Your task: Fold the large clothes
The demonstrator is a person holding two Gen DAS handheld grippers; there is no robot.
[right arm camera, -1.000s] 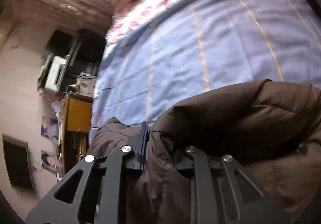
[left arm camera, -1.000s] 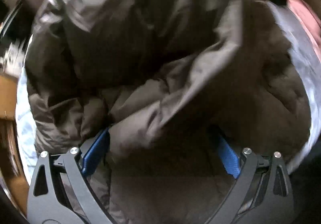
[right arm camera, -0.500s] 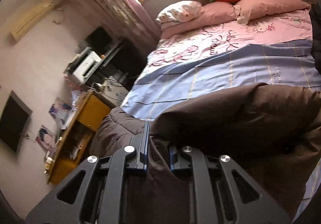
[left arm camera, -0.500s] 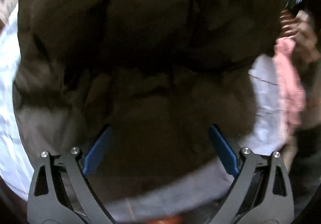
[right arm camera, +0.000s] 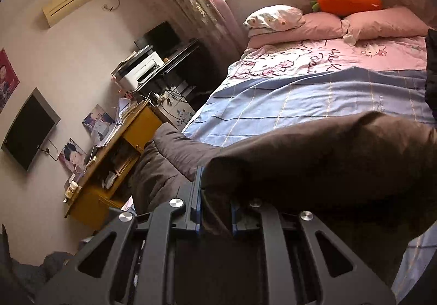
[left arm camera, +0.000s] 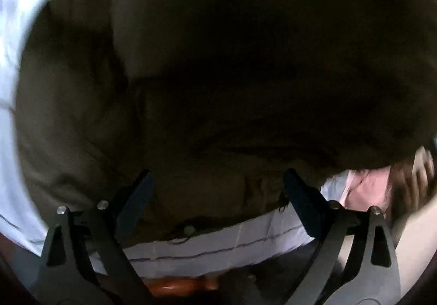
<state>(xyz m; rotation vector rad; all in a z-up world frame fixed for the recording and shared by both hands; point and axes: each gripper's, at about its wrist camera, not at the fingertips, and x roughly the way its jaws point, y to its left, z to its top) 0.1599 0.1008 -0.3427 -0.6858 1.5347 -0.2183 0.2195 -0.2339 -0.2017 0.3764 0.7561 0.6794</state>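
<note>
While a second ago the right gripper's camera stared down at the sheet, it now looks across the whole bed (right arm camera: 314,103) to the pink pillows (right arm camera: 382,25) and the plush carrot (right arm camera: 348,2) at its head, so the brown padded jacket (right arm camera: 327,157) has been lifted and carried over the bed's near end; I take it as a fold in mid-swing. The jacket fills the left camera (left arm camera: 218,73), closer and darker than before, spread on the pale sheet (left arm camera: 218,239) near the bed's foot edge. The right gripper (right arm camera: 214,212), tilted up toward the bed's head, is clamped on a jacket edge. The left gripper (left arm camera: 215,190) hovers just over the jacket's hem, fingers (left arm camera: 136,195) spread wide, holding nothing.
</note>
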